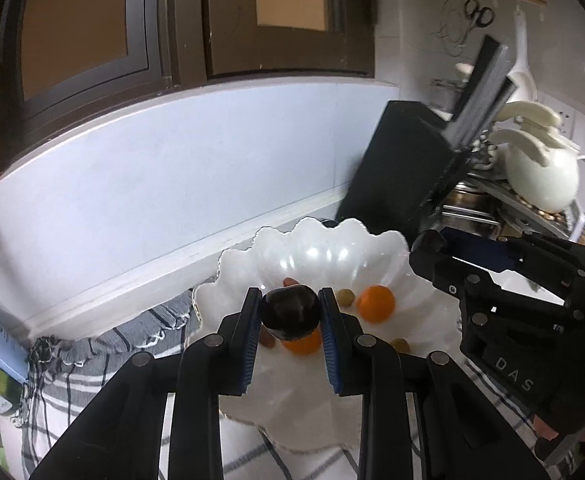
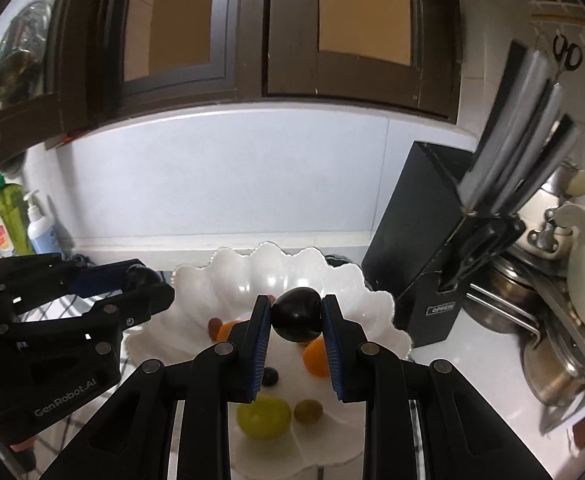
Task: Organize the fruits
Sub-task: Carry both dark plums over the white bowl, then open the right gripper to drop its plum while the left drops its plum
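Over the white scalloped bowl (image 2: 376,312), at its middle: two grippers, each carrying one dark fruit.

Item 1. Left gripper (image 1: 290,314), clenched on a dark plum (image 1: 290,312), pads pressing both sides; fruit held above the bowl's floor, not resting on it.

Item 2. Right gripper (image 2: 296,316), clenched on a second dark plum (image 2: 297,314), likewise held clear above the bowl's centre. In the left wrist view it enters from the bowl's right side.

Item 3. Bowl contents, already in place: two small orange fruits (image 1: 376,303), one partly hidden under the left plum; a large green grape (image 2: 263,416) toward the bowl's near rim; a small olive-brown grape (image 2: 308,411) just beside it; a small dark grape (image 2: 270,376); a reddish fruit (image 2: 214,327) toward the left wall.

Item 4. Surroundings: the bowl stands on a checked cloth (image 1: 72,376) on the table; a black knife block (image 2: 424,264) just right of the bowl; steel pots further right; soap bottles well to the bowl's left.

Status, as a judgement: gathering is well advanced, with several fruits inside the bowl. Remaining: both plums need lowering onto free floor and letting go. No loose fruit shows outside the bowl, though the views cover only part of the table.
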